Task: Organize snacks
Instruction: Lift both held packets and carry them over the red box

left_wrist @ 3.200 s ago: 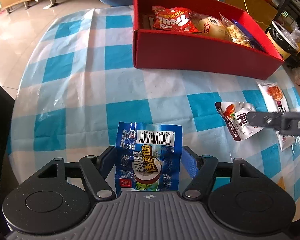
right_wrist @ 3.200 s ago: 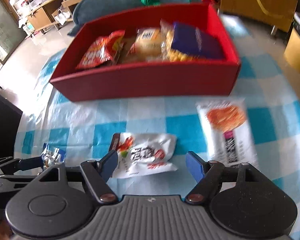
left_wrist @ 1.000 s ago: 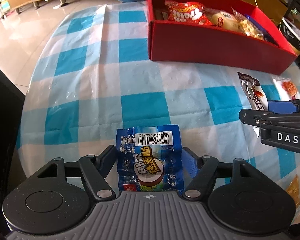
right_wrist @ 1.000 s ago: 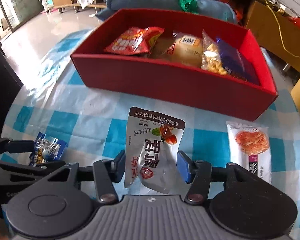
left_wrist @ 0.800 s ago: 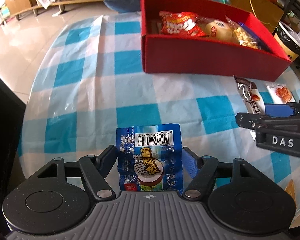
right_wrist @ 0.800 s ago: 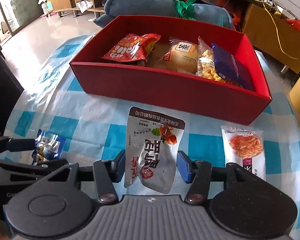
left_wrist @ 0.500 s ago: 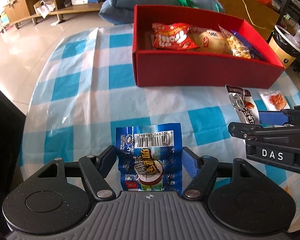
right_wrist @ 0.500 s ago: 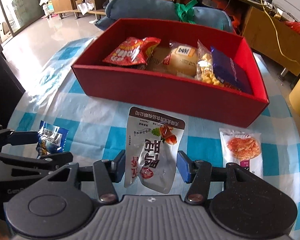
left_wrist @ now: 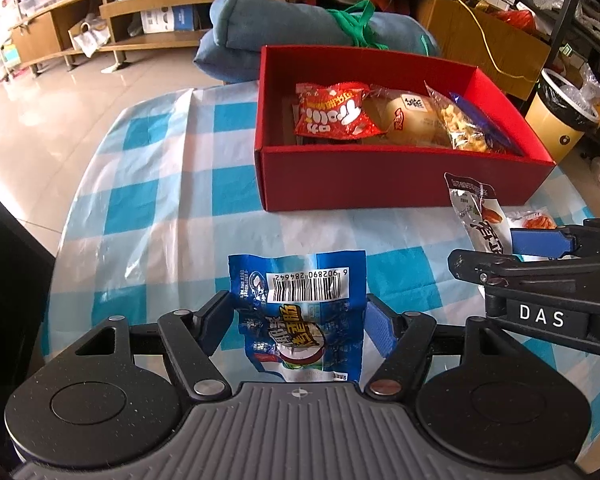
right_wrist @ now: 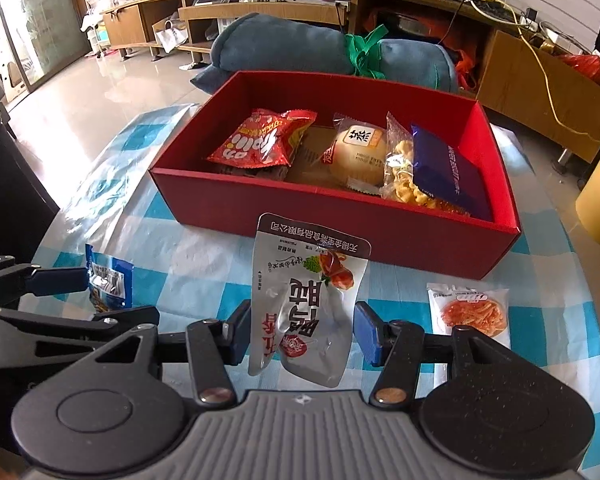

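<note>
My left gripper [left_wrist: 298, 326] is shut on a blue snack packet [left_wrist: 300, 312] with a barcode, held above the checked tablecloth. My right gripper [right_wrist: 302, 334] is shut on a silver-white snack pouch [right_wrist: 308, 300], held upright in front of the red box [right_wrist: 340, 224]. The red box [left_wrist: 380, 180] holds several snacks: a red bag [right_wrist: 262, 142], a bun [right_wrist: 358, 156], a clear bag of puffs [right_wrist: 400, 176] and a dark blue packet [right_wrist: 448, 172]. The right gripper and its pouch [left_wrist: 478, 216] show at the right of the left wrist view. The blue packet [right_wrist: 108, 280] shows at the left of the right wrist view.
A white packet with orange strips [right_wrist: 470, 312] lies on the blue-and-white tablecloth [left_wrist: 160, 208] to the right of the box front. A rolled blue cushion [right_wrist: 300, 48] lies behind the box. A yellow bin [left_wrist: 556, 120] stands beyond the table at the right.
Both grippers have risen and moved toward the red box with their packets. The right gripper earlier closed on the silver-white pouch and lifted it off the table.
</note>
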Demonstrator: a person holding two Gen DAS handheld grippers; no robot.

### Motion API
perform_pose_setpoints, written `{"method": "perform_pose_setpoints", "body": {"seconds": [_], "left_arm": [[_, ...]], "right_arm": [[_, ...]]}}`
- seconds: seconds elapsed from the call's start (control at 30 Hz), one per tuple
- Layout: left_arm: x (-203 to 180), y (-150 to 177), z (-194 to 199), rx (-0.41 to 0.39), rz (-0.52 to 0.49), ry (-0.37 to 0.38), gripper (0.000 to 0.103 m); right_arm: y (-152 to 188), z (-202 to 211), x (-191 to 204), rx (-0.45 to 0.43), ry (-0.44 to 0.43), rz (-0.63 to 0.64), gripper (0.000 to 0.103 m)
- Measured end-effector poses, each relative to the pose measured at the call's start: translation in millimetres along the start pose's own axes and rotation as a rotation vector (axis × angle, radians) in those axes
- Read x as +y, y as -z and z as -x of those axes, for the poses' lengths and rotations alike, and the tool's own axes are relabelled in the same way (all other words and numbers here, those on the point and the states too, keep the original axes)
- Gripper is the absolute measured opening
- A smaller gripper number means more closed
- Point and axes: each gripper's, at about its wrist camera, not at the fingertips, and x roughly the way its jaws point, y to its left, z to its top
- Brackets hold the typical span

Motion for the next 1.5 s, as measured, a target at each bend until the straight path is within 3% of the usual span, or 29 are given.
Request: {"method": "perform_pose_setpoints", "body": {"seconds": [1.5], "left_arm": [[-13,-44,20,-0.130,0.010,0.030,0.076]], "right_arm": [[-22,19,-20,-0.075,0.021,-0.041,0.048]]}}
